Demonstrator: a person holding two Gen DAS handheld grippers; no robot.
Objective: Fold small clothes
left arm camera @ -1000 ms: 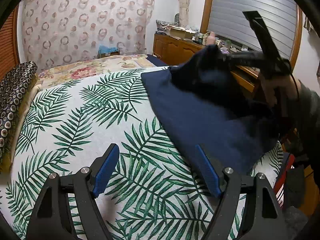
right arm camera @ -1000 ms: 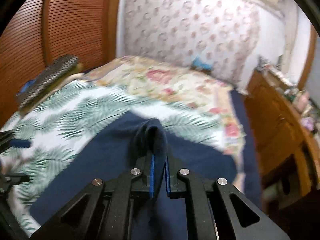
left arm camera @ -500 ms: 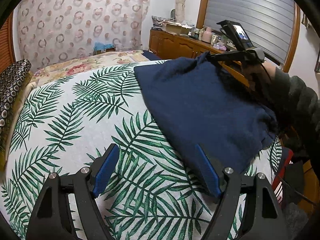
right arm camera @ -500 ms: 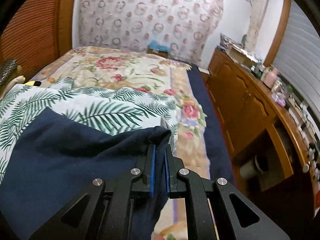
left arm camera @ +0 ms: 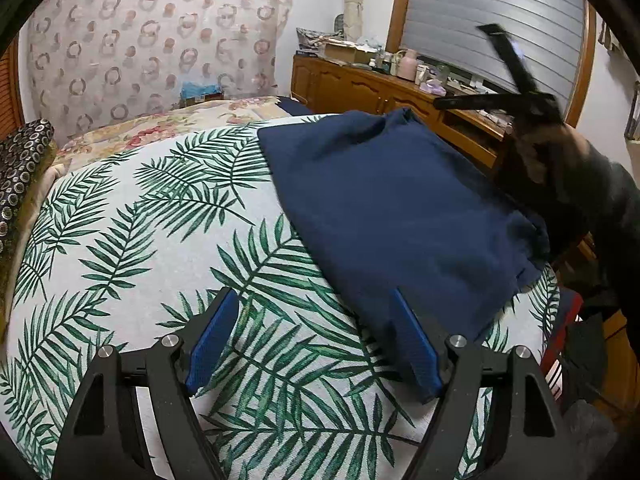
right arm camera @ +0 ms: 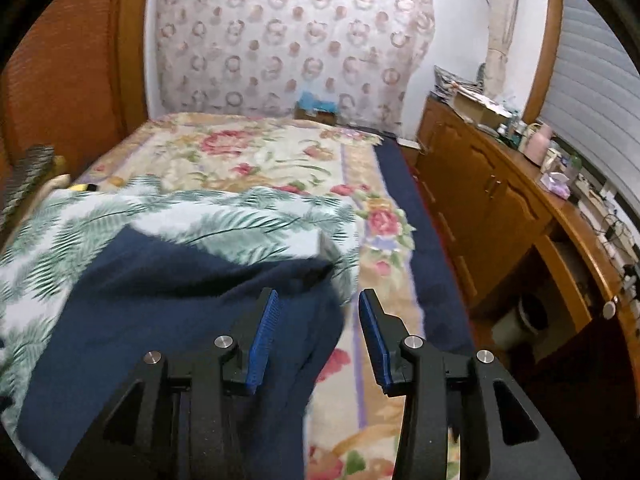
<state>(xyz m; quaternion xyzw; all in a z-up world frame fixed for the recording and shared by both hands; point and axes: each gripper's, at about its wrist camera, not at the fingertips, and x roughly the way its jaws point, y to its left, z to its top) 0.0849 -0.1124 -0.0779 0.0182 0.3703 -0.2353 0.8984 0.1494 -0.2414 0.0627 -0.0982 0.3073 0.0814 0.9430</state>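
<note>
A navy blue garment lies flat on the palm-leaf bedspread, its far corner slightly rumpled. My left gripper hovers open above the near edge of the garment, its right finger over the blue cloth, nothing between the pads. In the right wrist view the garment lies below my right gripper, whose jaws are opening; the cloth's corner sits just ahead of the left pad and no pad presses on it. The right gripper's tool and a dark-sleeved arm show beyond the garment's far right side.
A wooden sideboard cluttered with small items runs along the right of the bed. A floral blanket covers the bed's far part. A patterned cushion lies at the left edge. A ring-patterned curtain hangs behind.
My right gripper carried the garment's corner across, laid the cloth flat, then opened its jaws and let the corner go. The left gripper stayed put and open.
</note>
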